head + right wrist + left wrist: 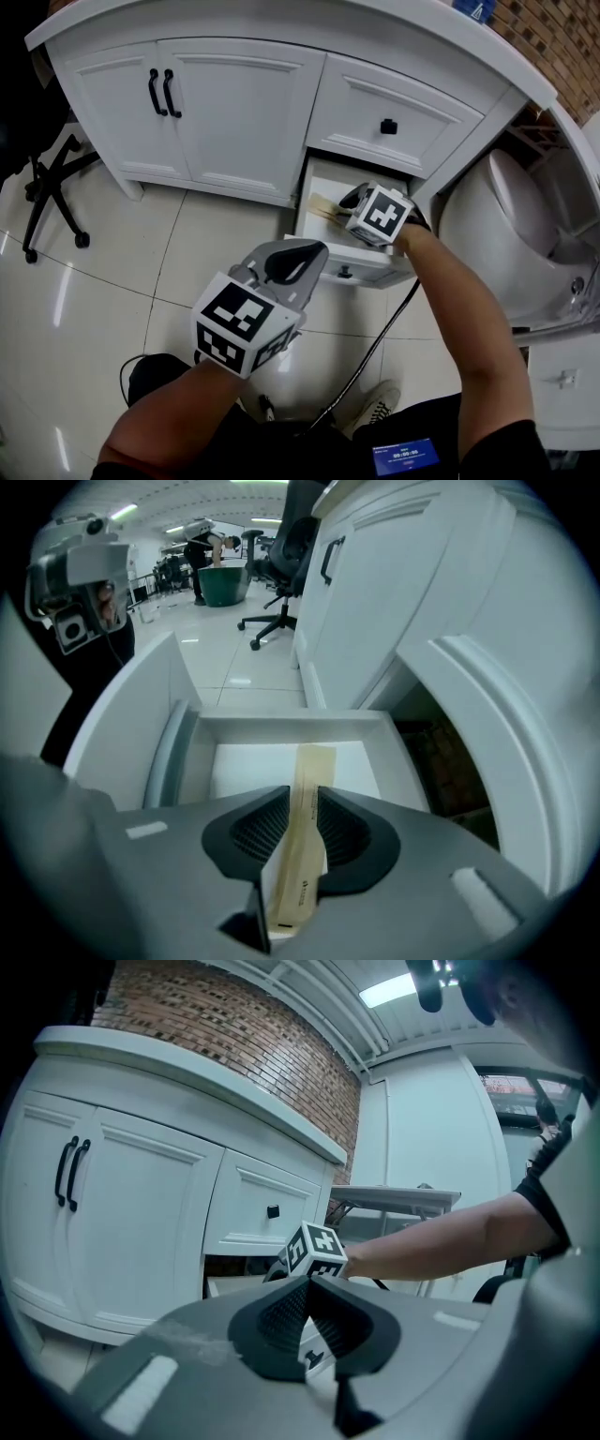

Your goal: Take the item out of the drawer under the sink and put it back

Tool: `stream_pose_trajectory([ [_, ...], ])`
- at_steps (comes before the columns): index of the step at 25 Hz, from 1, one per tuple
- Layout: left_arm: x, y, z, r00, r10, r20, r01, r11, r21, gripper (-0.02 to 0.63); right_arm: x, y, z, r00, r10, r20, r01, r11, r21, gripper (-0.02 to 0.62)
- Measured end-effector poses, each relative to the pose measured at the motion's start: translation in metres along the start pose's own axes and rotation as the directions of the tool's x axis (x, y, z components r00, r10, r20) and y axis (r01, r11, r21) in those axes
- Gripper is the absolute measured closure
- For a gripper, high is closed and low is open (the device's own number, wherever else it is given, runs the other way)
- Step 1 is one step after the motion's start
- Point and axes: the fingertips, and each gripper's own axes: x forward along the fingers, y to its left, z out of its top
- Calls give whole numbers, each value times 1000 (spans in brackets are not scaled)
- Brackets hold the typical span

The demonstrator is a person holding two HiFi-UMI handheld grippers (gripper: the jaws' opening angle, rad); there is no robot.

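Observation:
The lower drawer [349,265] of the white vanity stands pulled open. My right gripper [349,202] reaches into it from the right and is shut on a long, flat tan packet [305,832]. The packet's far end [322,206] sticks out over the drawer's white floor [253,766]. My left gripper [289,262] hangs in front of the drawer, nearer to me, with its jaws together and nothing between them. Its view shows the right gripper's marker cube [312,1252] beyond its closed pads [286,1321].
A shut upper drawer with a black knob [388,126] sits above the open one. Double cabinet doors with black handles [161,92] are at the left. A white toilet [525,225] stands close at the right. An office chair base [47,192] is far left; a black cable [375,342] trails over the tiles.

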Motion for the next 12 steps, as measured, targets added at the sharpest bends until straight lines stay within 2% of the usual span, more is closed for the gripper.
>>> stream_pose_trajectory([
  [7, 0, 3, 1, 1000, -5, 2, 5, 1000, -10, 600, 24, -6, -27, 990, 7, -140, -8, 1000, -4, 509],
  [12, 0, 5, 4, 1000, -4, 15, 5, 1000, -14, 600, 32, -6, -33, 988, 29, -151, -25, 999, 30, 509],
])
